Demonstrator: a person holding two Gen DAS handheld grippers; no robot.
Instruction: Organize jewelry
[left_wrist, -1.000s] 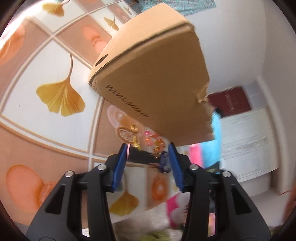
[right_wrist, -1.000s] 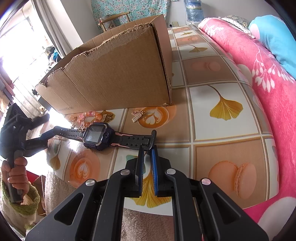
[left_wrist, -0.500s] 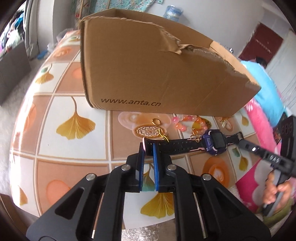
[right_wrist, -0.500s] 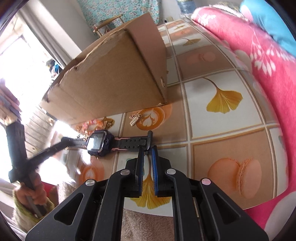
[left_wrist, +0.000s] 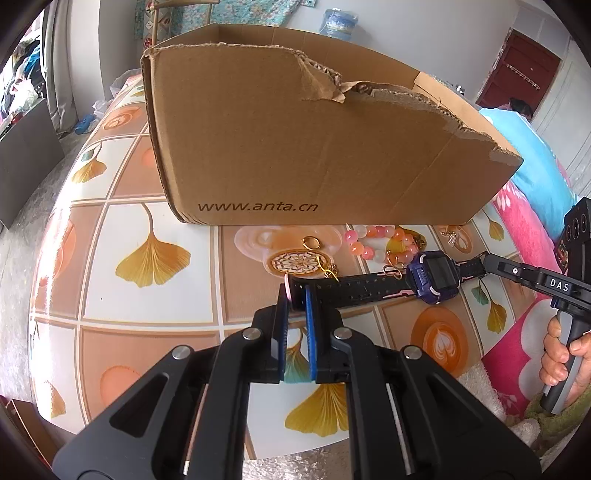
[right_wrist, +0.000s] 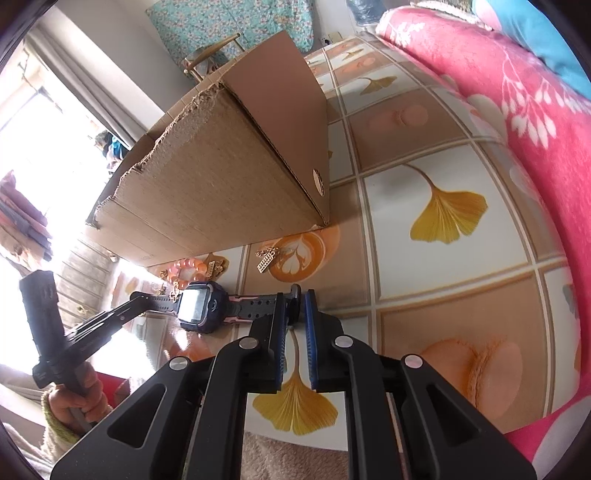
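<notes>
A purple smartwatch (left_wrist: 437, 273) (right_wrist: 197, 304) with a black perforated strap stretches across the table in front of the cardboard box (left_wrist: 295, 147) (right_wrist: 221, 184). My left gripper (left_wrist: 295, 299) is shut on one strap end. My right gripper (right_wrist: 294, 301) is shut on the other end; its tip shows from the side at the far strap (left_wrist: 484, 260). The left gripper also appears in the right wrist view (right_wrist: 136, 295), held by a hand. A pink bead bracelet (left_wrist: 380, 240), a round patterned earring (left_wrist: 295, 262) and a gold charm (right_wrist: 267, 260) lie between watch and box.
The tablecloth (left_wrist: 155, 229) has ginkgo leaves and coffee prints; its front edge runs just below both grippers. A pink flowered blanket (right_wrist: 517, 92) borders the table on one side. The box has a torn top rim and stands open behind the jewelry.
The left gripper's jaws were open around the strap end and have shut on it, and its view has rolled upright. The right gripper has kept its grip and tilted slightly.
</notes>
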